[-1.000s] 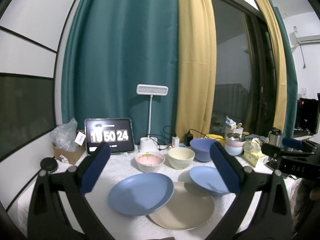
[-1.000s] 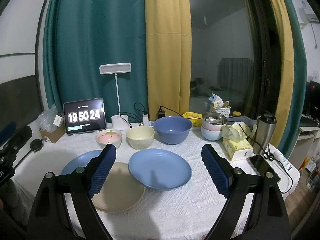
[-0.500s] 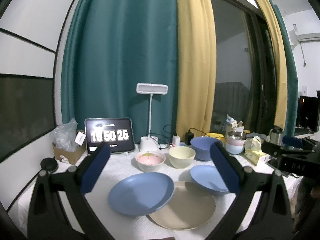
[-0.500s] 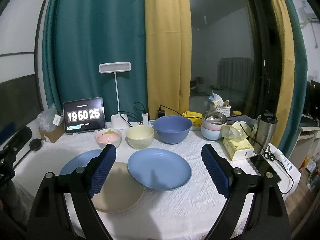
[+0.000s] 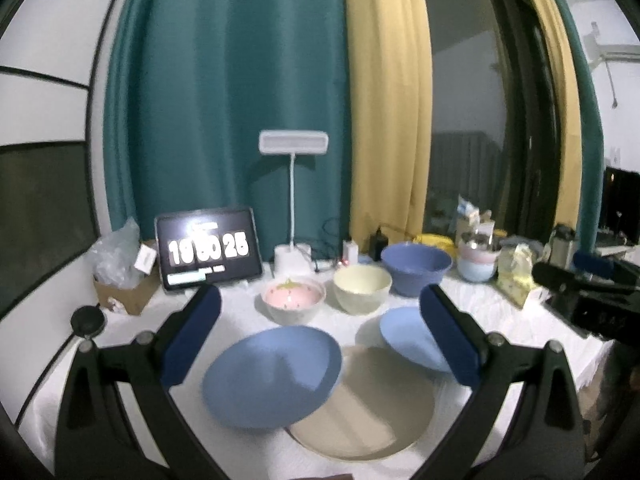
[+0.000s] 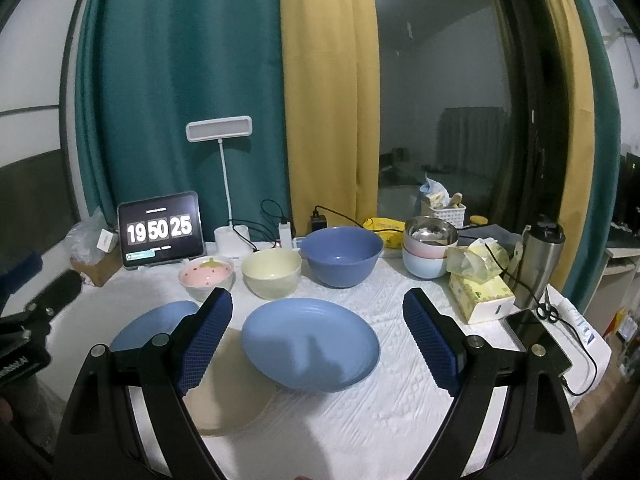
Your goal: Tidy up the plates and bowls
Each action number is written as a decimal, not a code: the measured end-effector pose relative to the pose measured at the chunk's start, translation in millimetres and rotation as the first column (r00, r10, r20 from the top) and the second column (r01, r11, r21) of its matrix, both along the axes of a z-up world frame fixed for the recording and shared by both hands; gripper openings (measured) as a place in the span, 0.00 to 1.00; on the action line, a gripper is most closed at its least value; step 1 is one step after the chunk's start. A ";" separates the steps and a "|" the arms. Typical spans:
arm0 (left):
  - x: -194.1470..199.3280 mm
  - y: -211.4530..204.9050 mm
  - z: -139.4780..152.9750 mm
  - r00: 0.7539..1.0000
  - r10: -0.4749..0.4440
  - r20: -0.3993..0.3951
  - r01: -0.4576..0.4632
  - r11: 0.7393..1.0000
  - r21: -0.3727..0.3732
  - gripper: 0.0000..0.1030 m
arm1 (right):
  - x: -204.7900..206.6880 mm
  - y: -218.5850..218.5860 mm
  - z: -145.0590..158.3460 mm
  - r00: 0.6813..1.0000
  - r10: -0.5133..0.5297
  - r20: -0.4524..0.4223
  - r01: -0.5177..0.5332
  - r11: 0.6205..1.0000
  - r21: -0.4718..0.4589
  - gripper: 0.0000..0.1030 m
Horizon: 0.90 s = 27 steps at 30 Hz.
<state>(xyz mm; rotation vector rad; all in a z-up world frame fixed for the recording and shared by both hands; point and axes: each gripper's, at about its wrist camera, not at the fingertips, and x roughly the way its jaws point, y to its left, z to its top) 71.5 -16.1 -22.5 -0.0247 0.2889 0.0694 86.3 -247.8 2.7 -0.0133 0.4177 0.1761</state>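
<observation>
Three plates lie overlapping on the white tablecloth: a blue plate [image 5: 272, 376] on the left, a beige plate [image 5: 368, 412] partly under it, and a second blue plate [image 6: 310, 348] on the right. Behind them stand a pink strawberry bowl [image 6: 206, 274], a cream bowl [image 6: 271, 270] and a large blue bowl [image 6: 340, 252] in a row. My left gripper [image 5: 319, 304] hovers open above the left blue plate. My right gripper [image 6: 318, 304] hovers open above the right blue plate. Neither holds anything.
At the back are a tablet clock [image 6: 160, 230], a white desk lamp [image 6: 219, 130] and chargers with cables. To the right stand stacked bowls topped by a steel bowl [image 6: 430, 240], a tissue box [image 6: 480, 296], a steel flask [image 6: 540, 260] and a phone [image 6: 538, 336]. A cardboard box [image 5: 124, 296] sits at the back left.
The left wrist view has gone blurred and shifted slightly, so the left gripper has moved a little. Both grippers stay open and no dish has moved.
</observation>
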 end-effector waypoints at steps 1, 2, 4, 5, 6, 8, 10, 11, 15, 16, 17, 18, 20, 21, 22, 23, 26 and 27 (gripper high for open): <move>5.4 -2.6 -2.3 1.000 -0.001 -0.018 0.001 1.000 -0.006 0.98 | 3.7 -2.6 -1.3 1.000 0.000 -0.006 0.000 1.000 0.000 0.88; 8.7 -4.3 -4.3 1.000 -0.001 -0.032 0.001 1.000 -0.008 0.98 | 7.4 -4.5 -2.5 1.000 0.001 -0.012 -0.001 1.000 0.001 0.88; 18.8 -10.6 -7.9 0.999 0.003 -0.053 -0.003 1.000 -0.002 0.98 | 14.6 -8.2 -4.4 1.000 0.000 -0.022 0.000 1.000 0.001 0.88; 22.5 -12.8 -9.0 0.998 0.004 -0.059 -0.004 1.000 0.001 0.98 | 18.8 -9.7 -5.3 1.000 0.000 -0.027 0.000 1.000 0.002 0.88; 27.5 -15.8 -10.3 0.998 0.004 -0.067 -0.004 1.000 0.005 0.98 | 22.8 -11.5 -6.7 0.999 0.000 -0.032 0.000 1.000 0.004 0.88; 35.9 -20.9 -12.5 0.997 0.002 -0.083 -0.001 1.000 0.007 0.98 | 30.9 -14.2 -9.6 0.999 0.001 -0.045 -0.001 1.000 0.005 0.88; 44.6 -26.6 -15.4 0.995 0.003 -0.102 -0.002 1.000 0.011 0.98 | 38.5 -16.3 -13.1 0.998 0.005 -0.057 -0.005 1.000 0.004 0.88; 48.6 -28.2 -16.7 0.994 0.003 -0.110 -0.002 1.000 0.012 0.98 | 42.4 -17.4 -14.8 0.998 0.006 -0.063 -0.006 1.000 0.004 0.88; 63.7 -35.5 -22.8 0.990 0.002 -0.144 0.001 1.000 0.016 0.98 | 56.9 -22.7 -23.0 0.996 0.008 -0.091 -0.008 1.000 0.008 0.88; 68.4 -37.9 -24.7 0.988 0.002 -0.152 0.001 1.000 0.017 0.98 | 61.3 -23.9 -24.8 0.995 0.009 -0.098 -0.008 1.000 0.009 0.88; 72.2 -39.9 -26.2 0.987 0.002 -0.158 0.001 1.000 0.019 0.98 | 64.6 -25.4 -26.9 0.994 0.009 -0.105 -0.008 1.000 0.011 0.88; 76.1 -42.2 -27.7 0.986 0.002 -0.165 0.002 1.000 0.021 0.98 | 68.2 -27.2 -29.5 0.994 0.008 -0.112 -0.007 1.000 0.012 0.88; 82.8 -44.0 -30.6 0.984 0.001 -0.178 0.004 1.000 0.023 0.98 | 75.7 -30.4 -34.8 0.992 0.008 -0.129 -0.006 1.000 0.016 0.88; 87.0 -46.1 -32.4 0.983 -0.001 -0.186 0.005 1.000 0.024 0.98 | 79.2 -32.1 -38.0 0.991 0.007 -0.136 -0.004 1.000 0.017 0.88; 91.1 -47.2 -34.1 0.981 -0.002 -0.193 0.007 1.000 0.026 0.98 | 83.1 -34.0 -41.0 0.989 0.005 -0.146 -0.002 1.000 0.019 0.88; 94.7 -49.3 -36.0 0.980 -0.002 -0.199 0.008 1.000 0.028 0.98 | 86.9 -35.5 -44.3 0.988 0.004 -0.156 -0.001 1.000 0.022 0.88; 107.5 -55.1 -42.8 0.974 -0.009 -0.226 0.017 0.999 0.032 0.98 | 97.5 -40.7 -54.1 0.983 0.001 -0.183 0.004 1.000 0.028 0.88; 111.8 -57.6 -45.3 0.972 -0.012 -0.235 0.020 0.999 0.033 0.98 | 100.5 -42.4 -57.2 0.982 0.001 -0.191 0.005 1.000 0.030 0.88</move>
